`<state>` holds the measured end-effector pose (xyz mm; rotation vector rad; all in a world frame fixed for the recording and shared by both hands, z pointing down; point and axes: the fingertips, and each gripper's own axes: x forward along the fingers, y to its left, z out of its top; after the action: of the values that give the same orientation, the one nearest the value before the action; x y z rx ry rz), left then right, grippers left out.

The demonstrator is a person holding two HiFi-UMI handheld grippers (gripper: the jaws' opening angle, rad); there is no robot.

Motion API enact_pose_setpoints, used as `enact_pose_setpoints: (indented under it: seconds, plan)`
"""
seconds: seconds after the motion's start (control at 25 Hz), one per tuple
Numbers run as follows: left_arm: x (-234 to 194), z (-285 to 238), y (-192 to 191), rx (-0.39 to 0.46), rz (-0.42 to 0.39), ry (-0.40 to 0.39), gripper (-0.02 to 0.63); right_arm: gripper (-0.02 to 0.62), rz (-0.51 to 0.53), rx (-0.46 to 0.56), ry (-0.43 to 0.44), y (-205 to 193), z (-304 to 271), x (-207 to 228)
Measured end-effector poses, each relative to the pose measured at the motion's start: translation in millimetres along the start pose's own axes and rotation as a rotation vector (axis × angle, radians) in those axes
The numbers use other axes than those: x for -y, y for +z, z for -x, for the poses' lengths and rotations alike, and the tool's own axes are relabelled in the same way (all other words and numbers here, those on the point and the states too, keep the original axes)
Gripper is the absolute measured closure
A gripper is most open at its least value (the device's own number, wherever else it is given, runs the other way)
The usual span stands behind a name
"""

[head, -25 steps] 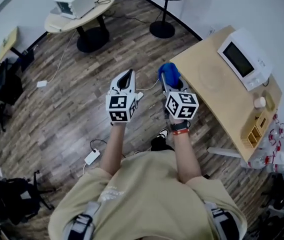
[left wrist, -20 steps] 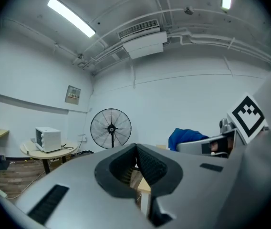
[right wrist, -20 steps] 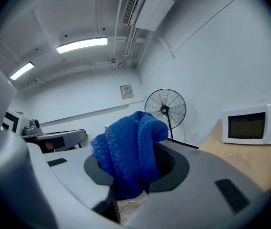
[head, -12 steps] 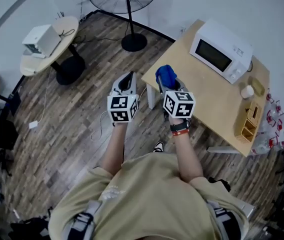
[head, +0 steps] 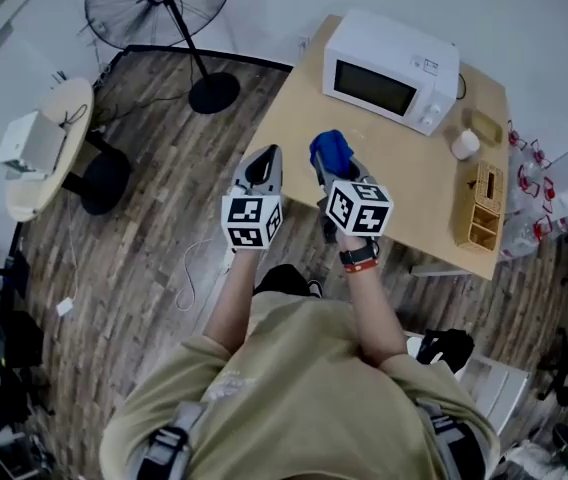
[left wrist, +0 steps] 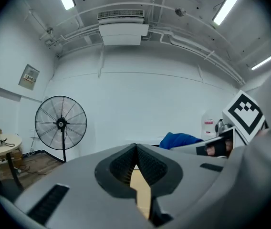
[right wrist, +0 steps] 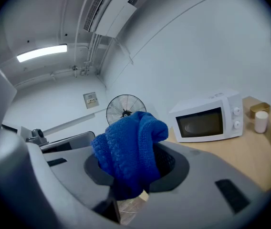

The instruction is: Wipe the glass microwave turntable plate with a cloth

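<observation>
A bunched blue cloth (right wrist: 130, 147) is pinched in my right gripper (right wrist: 136, 176), which is shut on it. In the head view the cloth (head: 331, 151) hangs over the near edge of the wooden table (head: 289, 118). My left gripper (head: 266, 160) is held beside it at the same height, just left of the table's edge. Its jaws are shut with nothing between them (left wrist: 135, 149). A white microwave (head: 389, 71) stands at the back of the table with its door closed. I cannot make out the glass turntable plate in any view.
On the table's right side stand a small white cup (head: 464, 145) and a wooden organiser (head: 481, 208). A pedestal fan (head: 159, 6) stands on the wood floor to the left. Farther left, a round table (head: 59, 118) carries a white box. A white cable (head: 196, 258) lies on the floor.
The person has turned and stepped toward the table, so the microwave now sits straight ahead. Both grippers keep their pose, the right still holding the cloth.
</observation>
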<state>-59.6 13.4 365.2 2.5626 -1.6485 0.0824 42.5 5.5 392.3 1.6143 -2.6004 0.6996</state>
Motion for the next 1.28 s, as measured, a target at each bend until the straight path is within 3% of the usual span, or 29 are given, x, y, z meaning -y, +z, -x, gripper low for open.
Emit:
enact_pose_setpoints:
  seconds: [0.36, 0.68, 1.08, 1.28]
  plan:
    - [27.1, -102.1, -15.5, -0.051, -0.013, -0.204, 0.586, 0.465, -0.048, 0.002, -0.17, 10.5, -25.7, 74.6]
    - [18.1, -184.7, -7.8, -0.071, -0.029, -0.364, 0.586, 0.463, -0.072, 0.023, -0.28, 44.3, -81.6, 110.4]
    - [-8.1, -239.1, -51.8, -0.158, -0.002, -0.501, 0.586, 0.462, -0.177, -0.012, -0.419, 12.2, -124.2, 145.2]
    - [-5.3, -256.2, -72.1, -0.19, 0.005, -0.537, 0.586, 0.462, -0.203, -0.054, -0.443, -6.7, -134.5, 161.9]
